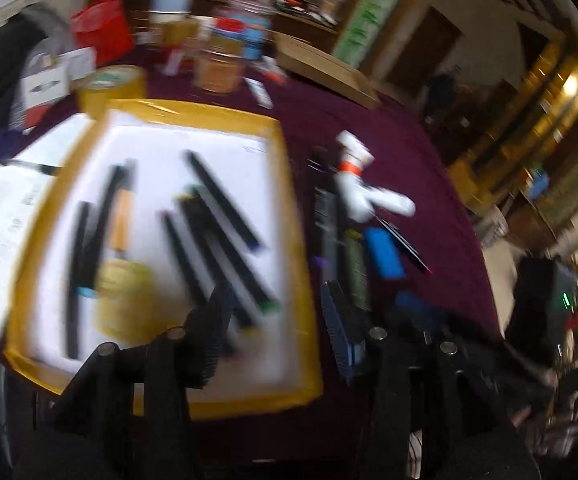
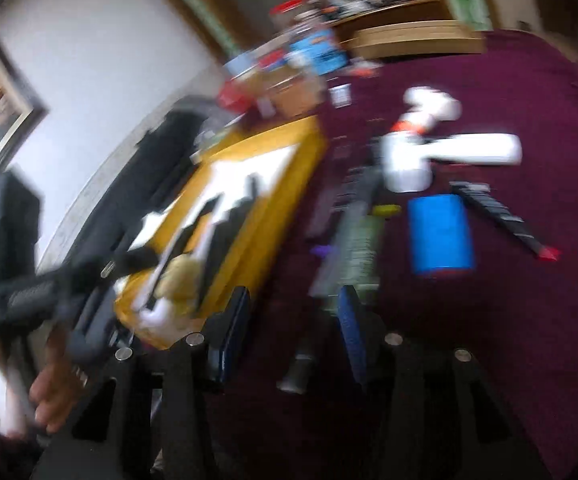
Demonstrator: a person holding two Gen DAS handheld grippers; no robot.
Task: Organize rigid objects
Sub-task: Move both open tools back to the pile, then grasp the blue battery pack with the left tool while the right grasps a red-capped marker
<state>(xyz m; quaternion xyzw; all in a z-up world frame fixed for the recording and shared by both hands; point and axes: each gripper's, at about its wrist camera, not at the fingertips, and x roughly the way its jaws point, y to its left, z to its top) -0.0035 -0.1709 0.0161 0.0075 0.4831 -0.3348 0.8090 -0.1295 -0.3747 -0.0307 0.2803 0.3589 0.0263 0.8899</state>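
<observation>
Several dark pens (image 1: 225,200) already lie on the yellow-edged white sheet (image 1: 277,216); more pens (image 2: 353,240), a blue block (image 2: 441,232) and white bottle (image 2: 405,168) remain on the maroon cloth (image 2: 509,320), judged unsorted; left gripper (image 1: 273,320) and right gripper (image 2: 293,320) both released, empty.

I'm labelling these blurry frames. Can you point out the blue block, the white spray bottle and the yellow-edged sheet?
blue block (image 2: 440,235): right wrist view, centre of its top face.
white spray bottle (image 2: 406,165): right wrist view, its body.
yellow-edged sheet (image 1: 193,114): left wrist view, far yellow border.
</observation>
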